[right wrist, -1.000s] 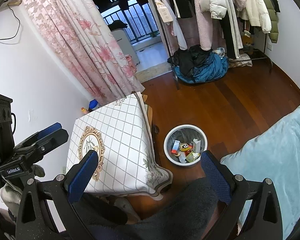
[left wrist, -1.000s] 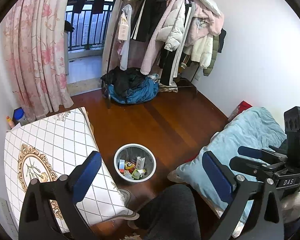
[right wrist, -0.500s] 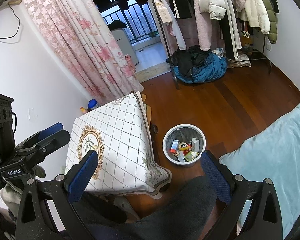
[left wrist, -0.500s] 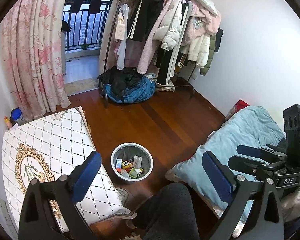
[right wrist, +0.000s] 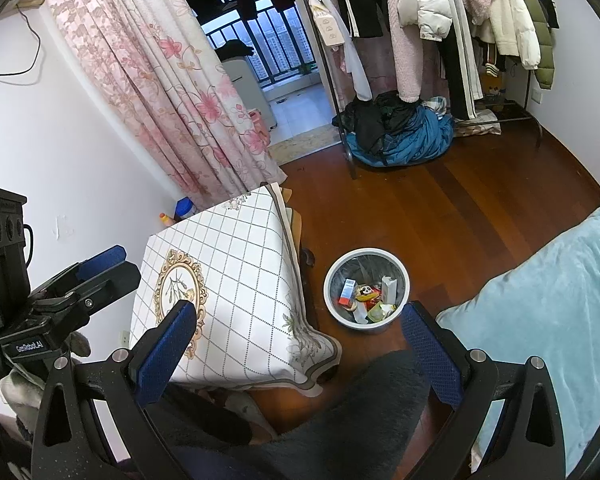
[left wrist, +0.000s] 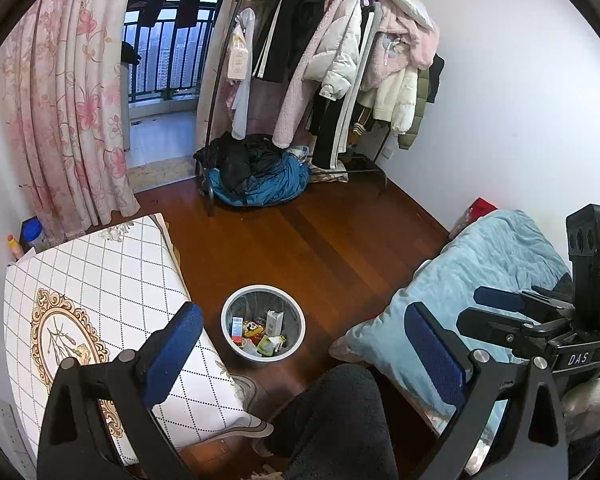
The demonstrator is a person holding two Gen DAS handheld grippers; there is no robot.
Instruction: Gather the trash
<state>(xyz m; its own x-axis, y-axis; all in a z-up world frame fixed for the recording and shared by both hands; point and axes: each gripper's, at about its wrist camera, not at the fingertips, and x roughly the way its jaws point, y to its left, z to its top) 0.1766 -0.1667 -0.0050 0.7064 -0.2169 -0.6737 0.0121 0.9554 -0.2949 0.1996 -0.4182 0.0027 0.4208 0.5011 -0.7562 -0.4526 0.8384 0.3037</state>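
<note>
1. You are looking down into a bedroom; a wide strip of bare wooden floor [left wrist: 320,240] runs from your knees to the clothes rack [left wrist: 340,60] at the far wall.
2. On your left, a table under a white checked cloth [left wrist: 112,280] ends in a corner beside the bin; its cloth hangs over the edge toward the floor.
3. On your right, the edge of a bed with a light blue blanket [left wrist: 480,280] borders the open floor.
4. The trash bin [left wrist: 263,322], round and grey, stands on the floor between table and bed, just ahead of your dark-trousered knee [left wrist: 336,420]. Inside lie small cartons and wrappers.
5. A heap of dark and blue clothing [left wrist: 256,176] sits at the foot of the rack, well apart from the bin.
6. Your left gripper [left wrist: 300,348] has its jaws spread wide, with nothing between the blue pads and nothing touched.
7. Your right gripper [right wrist: 296,344] is likewise spread wide and empty, held above the bin and the table's corner.
</note>
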